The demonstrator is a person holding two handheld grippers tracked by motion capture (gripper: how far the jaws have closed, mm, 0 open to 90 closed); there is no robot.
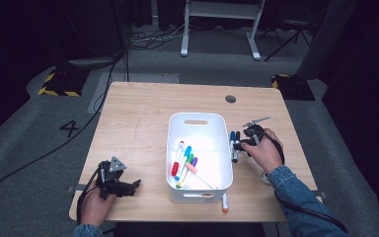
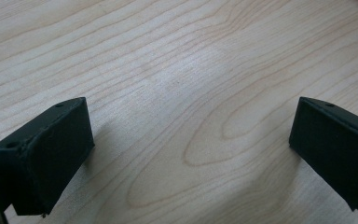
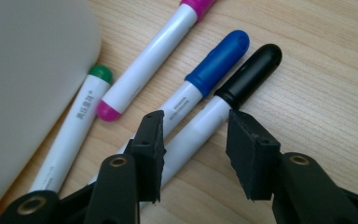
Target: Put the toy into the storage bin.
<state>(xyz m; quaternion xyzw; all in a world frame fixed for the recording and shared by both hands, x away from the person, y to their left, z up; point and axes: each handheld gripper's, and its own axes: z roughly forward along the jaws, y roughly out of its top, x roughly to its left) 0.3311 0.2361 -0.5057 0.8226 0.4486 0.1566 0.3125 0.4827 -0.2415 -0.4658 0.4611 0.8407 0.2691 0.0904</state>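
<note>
While markers are gathered into the bin:
Left gripper (image 1: pixel 134 185): jaws apart, idle.
Right gripper (image 3: pixel 193 144): jaws apart, straddling the black-capped marker (image 3: pixel 242 84) on the table beside the white bin (image 1: pixel 175 148).
Next: close squarely, lift.

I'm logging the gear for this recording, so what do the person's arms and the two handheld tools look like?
Both tools are black. The left tool carries a grey three-cornered plate on top and has blocky jaw pads. The right tool has brass-coloured rivets on its arms. A black cable trails from each. The person wears blue denim sleeves.
</note>
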